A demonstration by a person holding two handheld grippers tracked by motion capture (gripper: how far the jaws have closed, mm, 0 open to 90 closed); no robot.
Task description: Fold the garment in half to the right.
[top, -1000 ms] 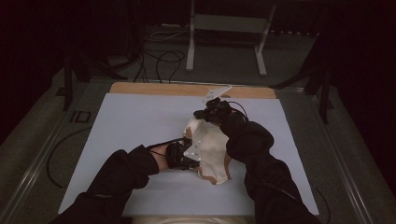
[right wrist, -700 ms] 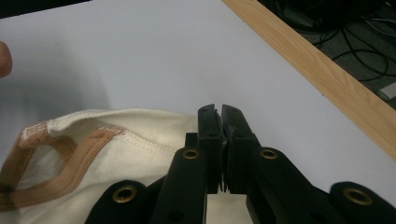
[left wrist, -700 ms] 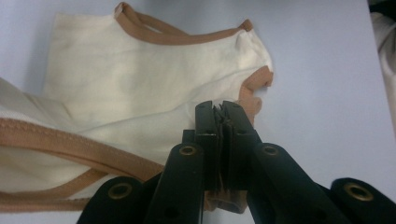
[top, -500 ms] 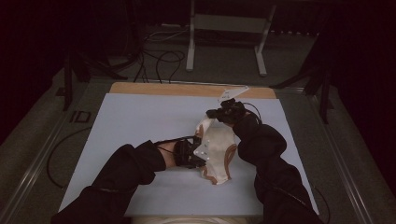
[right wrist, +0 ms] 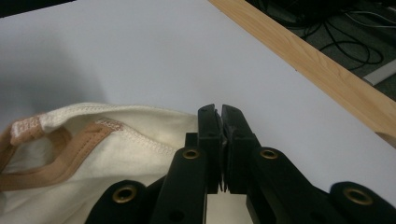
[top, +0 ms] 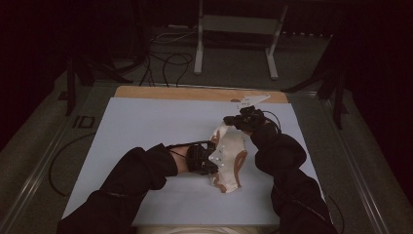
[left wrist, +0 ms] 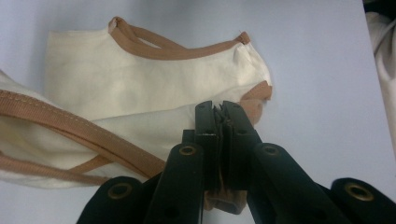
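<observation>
1. We find a small cream garment (top: 229,158) with tan trim lying right of centre on the pale table (top: 146,126).
2. The left gripper (left wrist: 218,112) is clamped on a tan-edged corner of the cloth; the right gripper (right wrist: 219,116) pinches the cream edge at the far end.
3. We judge the step to be a spread or fold. We advise keeping both pinches firm, moving the hands evenly, and holding the cloth low to the table.
4. Against half a second ago, we note the right gripper sits slightly farther out and the garment is drawn longer.
</observation>
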